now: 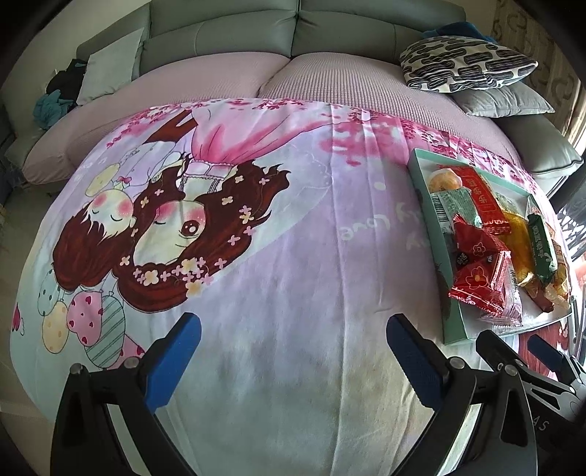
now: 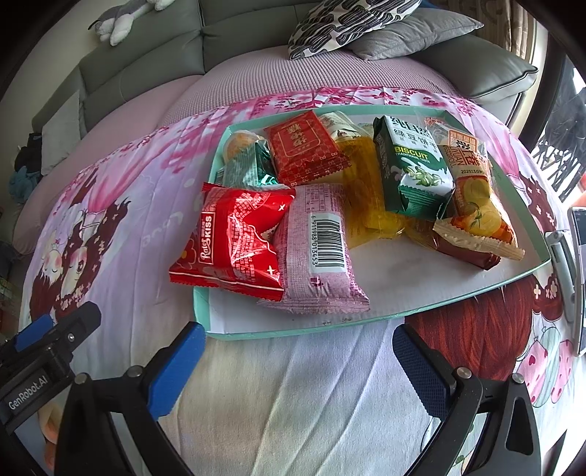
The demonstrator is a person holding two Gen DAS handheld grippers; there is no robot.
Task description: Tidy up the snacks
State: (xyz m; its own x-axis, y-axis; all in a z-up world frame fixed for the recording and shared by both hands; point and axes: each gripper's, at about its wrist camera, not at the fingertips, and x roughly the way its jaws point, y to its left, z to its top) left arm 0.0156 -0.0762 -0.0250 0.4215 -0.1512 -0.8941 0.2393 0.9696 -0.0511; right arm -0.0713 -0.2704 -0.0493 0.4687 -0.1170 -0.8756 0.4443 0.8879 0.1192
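Observation:
A teal-rimmed tray [image 2: 421, 311] lies on a cartoon-print cloth and holds several snack packs: a red Kiss pack [image 2: 234, 245], a pink barcode pack [image 2: 318, 249], a red pack [image 2: 304, 148], a green biscuit pack [image 2: 410, 172], an orange pack [image 2: 476, 208] and yellow wrappers [image 2: 370, 208]. My right gripper [image 2: 298, 369] is open and empty, just in front of the tray's near edge. In the left wrist view the tray [image 1: 454, 326] is at the right; my left gripper [image 1: 293, 355] is open and empty over bare cloth to its left. The right gripper [image 1: 520, 351] shows beside it.
The cloth [image 1: 293, 238] covers a rounded surface in front of a grey sofa [image 1: 293, 33]. A patterned cushion [image 1: 465, 66] and a grey pillow [image 1: 501, 100] lie at the back right. A phone on a stand [image 2: 577, 278] is at the far right. A plush toy [image 2: 124, 18] sits on the sofa back.

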